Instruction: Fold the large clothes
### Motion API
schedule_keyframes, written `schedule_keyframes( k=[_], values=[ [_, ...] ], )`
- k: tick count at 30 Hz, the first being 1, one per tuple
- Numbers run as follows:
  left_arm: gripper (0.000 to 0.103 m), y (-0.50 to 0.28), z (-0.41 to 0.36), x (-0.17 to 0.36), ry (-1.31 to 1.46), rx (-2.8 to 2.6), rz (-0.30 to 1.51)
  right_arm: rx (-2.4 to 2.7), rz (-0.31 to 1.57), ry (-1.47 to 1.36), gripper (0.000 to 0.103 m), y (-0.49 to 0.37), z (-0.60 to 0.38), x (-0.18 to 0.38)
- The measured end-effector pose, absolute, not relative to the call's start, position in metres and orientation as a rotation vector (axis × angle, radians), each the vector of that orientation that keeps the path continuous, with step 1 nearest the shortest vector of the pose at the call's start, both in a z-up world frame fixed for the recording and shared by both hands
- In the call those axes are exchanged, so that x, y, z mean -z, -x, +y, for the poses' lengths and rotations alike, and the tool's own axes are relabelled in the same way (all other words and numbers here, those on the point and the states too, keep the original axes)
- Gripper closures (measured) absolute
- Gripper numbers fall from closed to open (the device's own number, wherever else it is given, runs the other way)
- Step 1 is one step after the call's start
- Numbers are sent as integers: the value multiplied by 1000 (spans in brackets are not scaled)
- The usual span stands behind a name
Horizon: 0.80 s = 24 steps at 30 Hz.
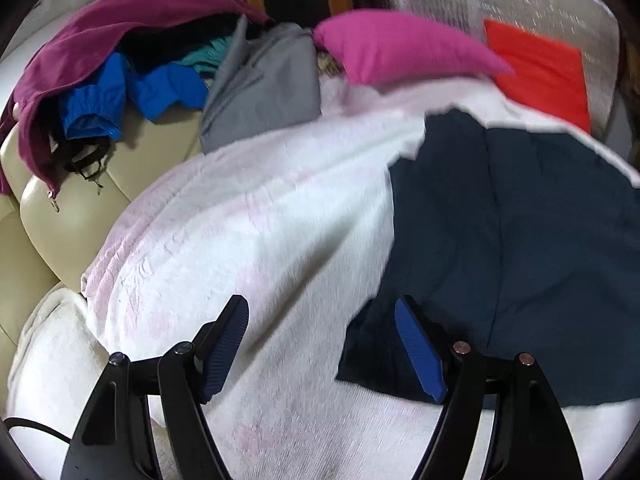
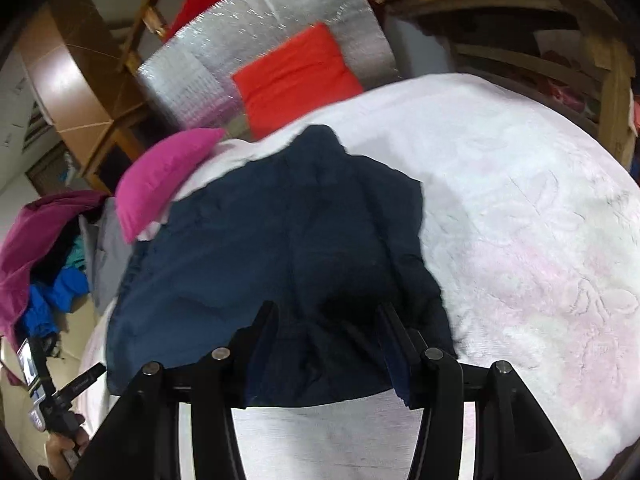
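A dark navy garment [image 2: 280, 240] lies spread flat on a white and pale pink blanket [image 2: 520, 220]. In the left wrist view the navy garment [image 1: 520, 240] fills the right side. My left gripper [image 1: 322, 312] is open and empty, above the blanket at the garment's left edge; its right finger [image 1: 420, 354] hangs over the dark cloth. My right gripper [image 2: 326, 312] is open above the garment's near hem, with nothing between its jaws. The left gripper [image 2: 48, 384], held in a hand, shows at the lower left of the right wrist view.
A pile of clothes [image 1: 140, 68], maroon, blue, teal and grey, lies on a cream leather sofa [image 1: 60, 216] at the left. A magenta pillow [image 1: 400, 48] and a red cushion [image 1: 540, 72] sit at the far edge. A silver foil mat [image 2: 260, 40] and wooden furniture [image 2: 560, 40] stand behind.
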State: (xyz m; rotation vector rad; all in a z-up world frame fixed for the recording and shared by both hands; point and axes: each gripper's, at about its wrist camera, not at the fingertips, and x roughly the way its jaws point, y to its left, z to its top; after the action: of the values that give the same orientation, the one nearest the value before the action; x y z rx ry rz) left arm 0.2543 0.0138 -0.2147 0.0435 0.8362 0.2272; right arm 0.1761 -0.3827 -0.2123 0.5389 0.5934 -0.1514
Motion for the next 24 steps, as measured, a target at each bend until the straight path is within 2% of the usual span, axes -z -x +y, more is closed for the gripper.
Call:
schedule_keyframes(
  k=[5,11,21,24],
  values=[
    [27,-269,6,204,5,-241,775,133,592,-535,48,-178,-371,210],
    [27,-323,-22,198,-43,-157,820,82,593,-565,48,-197,-362,210],
    [27,-460,-66,219,-67,3,1075,55,629,-555,48,-219,-374,207],
    [21,-481,-58,242,-14,-26,1147,55,634,-578,48,-219,-384,208]
  ],
)
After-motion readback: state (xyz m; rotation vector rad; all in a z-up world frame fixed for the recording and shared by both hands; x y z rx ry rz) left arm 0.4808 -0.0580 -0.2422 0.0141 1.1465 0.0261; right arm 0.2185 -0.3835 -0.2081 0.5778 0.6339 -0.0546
